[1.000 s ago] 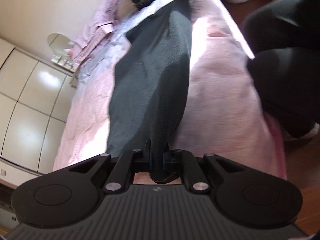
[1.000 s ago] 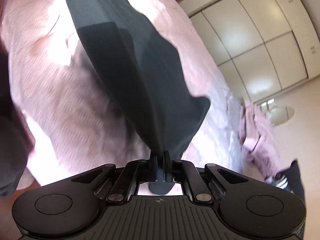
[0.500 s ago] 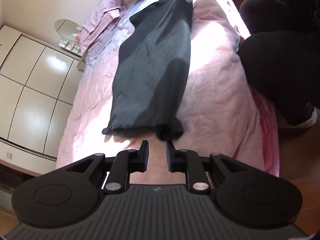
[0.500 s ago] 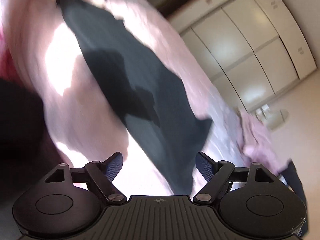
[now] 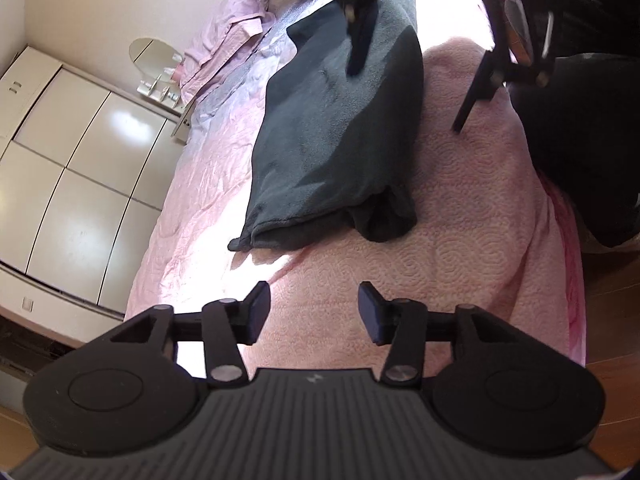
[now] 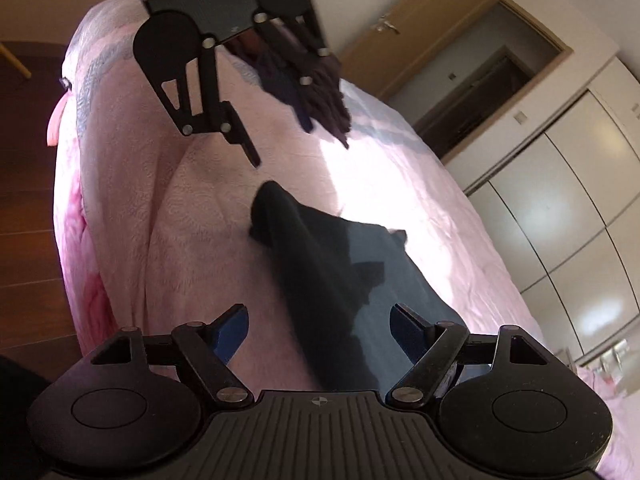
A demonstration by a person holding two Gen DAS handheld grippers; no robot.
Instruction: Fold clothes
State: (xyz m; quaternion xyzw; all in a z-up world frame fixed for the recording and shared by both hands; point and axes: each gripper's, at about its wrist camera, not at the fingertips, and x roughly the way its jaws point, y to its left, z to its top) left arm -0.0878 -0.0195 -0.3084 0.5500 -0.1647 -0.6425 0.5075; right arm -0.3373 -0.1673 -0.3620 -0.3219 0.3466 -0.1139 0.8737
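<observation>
Dark garment [image 5: 336, 128] lies on pink bedspread [image 5: 460, 240]; both tongs [image 5: 313, 312] [image 6: 319, 330] apart, empty.

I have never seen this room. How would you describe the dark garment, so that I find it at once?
Look at the large bed under the pink bedspread. In its middle lies the dark garment, a long charcoal piece spread lengthwise, flat on the cover. The neighbouring clothes near the wall are pale lilac and bunched up; only this piece is dark.
</observation>
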